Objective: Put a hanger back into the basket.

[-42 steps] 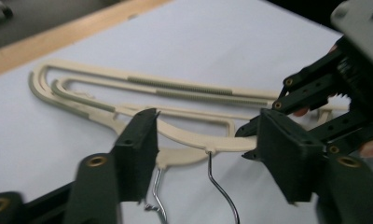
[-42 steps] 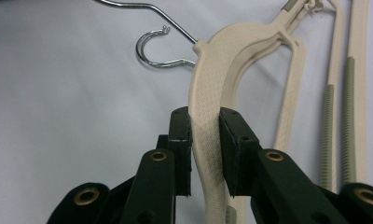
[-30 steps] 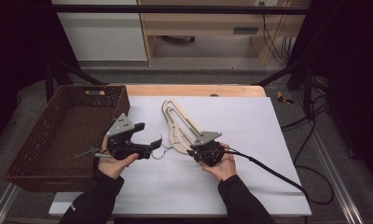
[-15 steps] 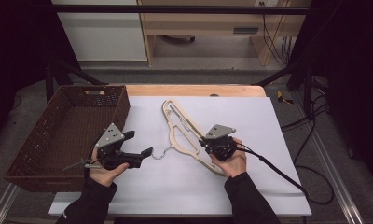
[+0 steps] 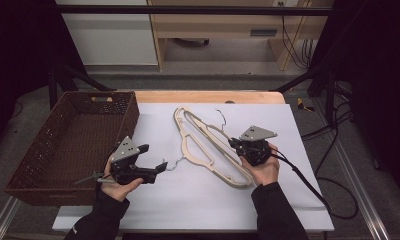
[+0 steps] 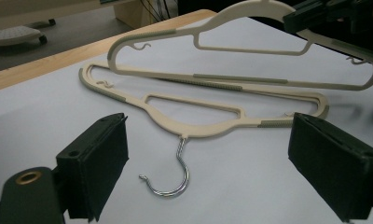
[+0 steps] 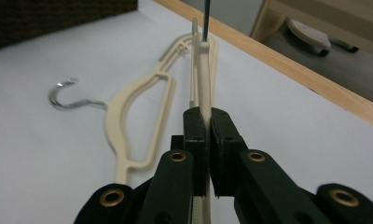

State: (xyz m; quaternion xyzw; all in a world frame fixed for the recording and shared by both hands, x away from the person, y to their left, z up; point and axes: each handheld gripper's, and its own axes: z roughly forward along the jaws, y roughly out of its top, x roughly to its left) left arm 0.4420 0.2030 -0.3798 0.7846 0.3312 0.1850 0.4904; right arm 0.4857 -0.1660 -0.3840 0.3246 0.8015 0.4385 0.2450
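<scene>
Left gripper [image 5: 160, 166]: jaws wide, nothing between them, just short of the chrome hook [image 6: 173, 177] of the cream plastic hanger lying flat [image 6: 194, 112] on the white table sheet [image 5: 198, 200]. Right gripper [image 5: 236, 144]: jaws clamped on the raised second cream hanger [image 6: 250, 46]. Brown wicker basket [image 5: 33, 187] farther left; contents cannot be told.

In the high view, the basket [image 5: 73, 145] sits at the left of the tabletop [image 5: 198, 200]. Two hangers lie mid-frame, right of it: the lower hanger [image 5: 198, 150] flat on the tabletop, the upper hanger [image 5: 215, 137] over it. The left gripper [image 5: 160, 167] is lower left, just beside the lower hanger's hook [image 5: 175, 162]. The right gripper [image 5: 234, 144] is right of centre, on the upper hanger.
</scene>
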